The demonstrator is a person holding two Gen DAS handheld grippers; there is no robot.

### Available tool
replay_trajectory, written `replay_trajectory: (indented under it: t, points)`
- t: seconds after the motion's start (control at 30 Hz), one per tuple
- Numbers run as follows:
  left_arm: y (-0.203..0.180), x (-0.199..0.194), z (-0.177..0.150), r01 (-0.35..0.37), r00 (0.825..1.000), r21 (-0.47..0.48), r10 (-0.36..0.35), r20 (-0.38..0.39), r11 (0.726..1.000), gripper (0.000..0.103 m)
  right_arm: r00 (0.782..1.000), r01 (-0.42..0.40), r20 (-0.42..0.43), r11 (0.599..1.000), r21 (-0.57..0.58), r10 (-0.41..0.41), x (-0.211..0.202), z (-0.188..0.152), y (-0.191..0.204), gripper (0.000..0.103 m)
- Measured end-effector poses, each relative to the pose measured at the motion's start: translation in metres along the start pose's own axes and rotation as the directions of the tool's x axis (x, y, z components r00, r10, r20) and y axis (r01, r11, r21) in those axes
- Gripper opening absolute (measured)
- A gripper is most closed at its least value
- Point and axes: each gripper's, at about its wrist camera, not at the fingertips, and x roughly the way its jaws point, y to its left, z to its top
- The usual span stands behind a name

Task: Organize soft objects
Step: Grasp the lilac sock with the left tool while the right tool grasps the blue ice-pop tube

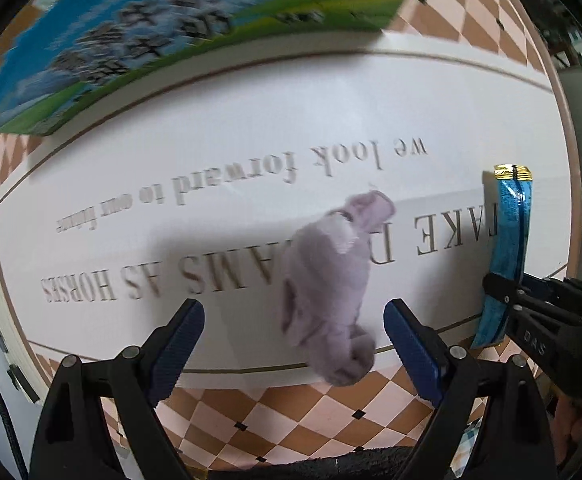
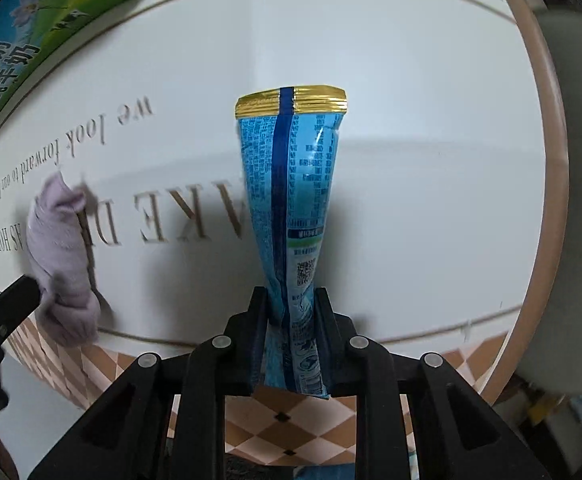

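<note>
Jaws of the left gripper [image 1: 294,336] spread wide, blue-padded fingers [image 1: 179,344] well apart and clasping nothing. Lilac sock [image 1: 331,292] blurred between and ahead of those fingers, bunched at its near end, stretched toward the far end over the white mat [image 1: 251,120]; whether lying on the mat or off it cannot be told from the blur. Same lilac sock at the left of the right wrist view, beside a blue fingertip, its lower end by the gold border line of the mat.

Jaws of the right gripper [image 2: 291,312] closed tight on the blue snack packet [image 2: 291,200], pinching it low near its bottom seam. Packet standing out ahead of the fingers [image 2: 325,320], narrow at the pinch and fanning wider toward its gold crimped top, dark blue back seam facing the camera, a small square code printed near the grip. Same packet seen edge-on at the right in the left wrist view, above the mat's right end.

White mat lettered in grey and bordered with a thin gold line, spread on a checkered tablecloth [image 1: 291,420] in brown and pink. Milk carton box [image 1: 151,40] with blue sky and green grass print at the mat's far left edge.
</note>
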Motion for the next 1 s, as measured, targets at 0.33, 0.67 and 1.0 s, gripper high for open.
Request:
replay_trajectory:
  t: [0.33,0.67,1.0]
  points:
    - [-0.050,0.043,0.012,0.009,0.997,0.041,-0.005,-0.083,0.999,0.092,0.998,-0.049,0.034,0.994,0.101,0.046,-0.005,0.003,-0.005,0.035]
    - [-0.074,0.056,0.023,-0.016,0.995,0.050,0.021,-0.094,0.999,0.092,0.999,-0.031,0.031,0.994,0.100,0.028,-0.006,0.003,-0.020,0.036]
    - [-0.059,0.049,0.031,-0.017,0.997,0.046,0.020,-0.071,0.999,0.067,1.000,-0.010,0.023,0.996,0.086,0.008,0.007,0.005,-0.005,0.036]
